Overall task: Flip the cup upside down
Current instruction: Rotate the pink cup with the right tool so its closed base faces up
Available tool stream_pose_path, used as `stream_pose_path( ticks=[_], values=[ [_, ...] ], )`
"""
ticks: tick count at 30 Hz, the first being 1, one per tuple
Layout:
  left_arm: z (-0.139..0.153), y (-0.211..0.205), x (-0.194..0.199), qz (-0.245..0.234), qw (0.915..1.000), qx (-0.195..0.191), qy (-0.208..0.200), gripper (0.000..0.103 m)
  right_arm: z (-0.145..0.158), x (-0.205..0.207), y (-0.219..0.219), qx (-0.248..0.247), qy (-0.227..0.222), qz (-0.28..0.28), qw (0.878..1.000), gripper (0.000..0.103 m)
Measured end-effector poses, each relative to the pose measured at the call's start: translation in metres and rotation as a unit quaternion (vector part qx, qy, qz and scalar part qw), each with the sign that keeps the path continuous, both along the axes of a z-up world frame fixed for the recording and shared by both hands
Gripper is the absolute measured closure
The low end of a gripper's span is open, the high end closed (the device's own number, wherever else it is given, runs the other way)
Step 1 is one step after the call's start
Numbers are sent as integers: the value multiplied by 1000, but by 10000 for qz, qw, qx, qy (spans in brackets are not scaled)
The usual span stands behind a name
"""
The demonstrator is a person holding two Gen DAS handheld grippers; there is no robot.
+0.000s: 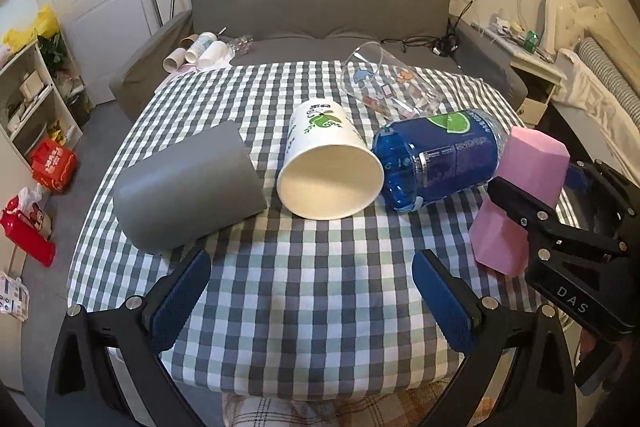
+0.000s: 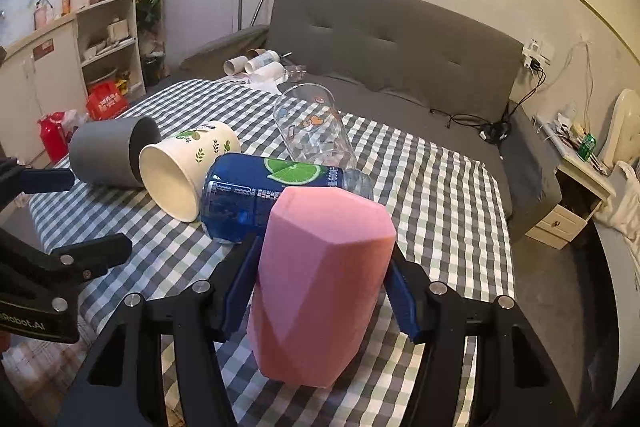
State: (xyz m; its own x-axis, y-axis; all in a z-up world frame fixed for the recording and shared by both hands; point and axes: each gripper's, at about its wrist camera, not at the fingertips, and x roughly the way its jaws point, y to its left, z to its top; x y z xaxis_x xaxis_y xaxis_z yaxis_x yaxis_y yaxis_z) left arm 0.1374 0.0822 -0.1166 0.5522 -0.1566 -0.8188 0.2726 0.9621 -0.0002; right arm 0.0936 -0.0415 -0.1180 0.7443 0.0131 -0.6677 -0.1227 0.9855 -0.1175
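Pink, faceted cup (image 2: 320, 287) pinched between the blue pads of the right gripper (image 2: 320, 291), at the near right of the checked table (image 2: 440, 187). The right wrist view shows both pads on its sides; the left wrist view shows the cup (image 1: 520, 195) from the side — tilted, its lower end touching the cloth. Left gripper (image 1: 312, 295) spread wide, holding nothing, over bare cloth. Just left of the cup, touching it, lies a blue bottle (image 2: 256, 195); further left a white paper cup (image 2: 188, 167) and a grey cup (image 2: 112, 151), both on their sides. A clear glass (image 2: 312, 127) lies beyond. Sofa (image 2: 392, 39) behind.
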Motion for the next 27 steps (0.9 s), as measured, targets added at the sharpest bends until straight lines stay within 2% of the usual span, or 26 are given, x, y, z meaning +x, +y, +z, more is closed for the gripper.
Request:
stream_pose_path(
  ticks=[27],
  values=[
    [10, 17, -13, 163, 9997, -176, 11, 0, -1, -24, -4, 20, 272, -46, 9996, 45]
  ],
)
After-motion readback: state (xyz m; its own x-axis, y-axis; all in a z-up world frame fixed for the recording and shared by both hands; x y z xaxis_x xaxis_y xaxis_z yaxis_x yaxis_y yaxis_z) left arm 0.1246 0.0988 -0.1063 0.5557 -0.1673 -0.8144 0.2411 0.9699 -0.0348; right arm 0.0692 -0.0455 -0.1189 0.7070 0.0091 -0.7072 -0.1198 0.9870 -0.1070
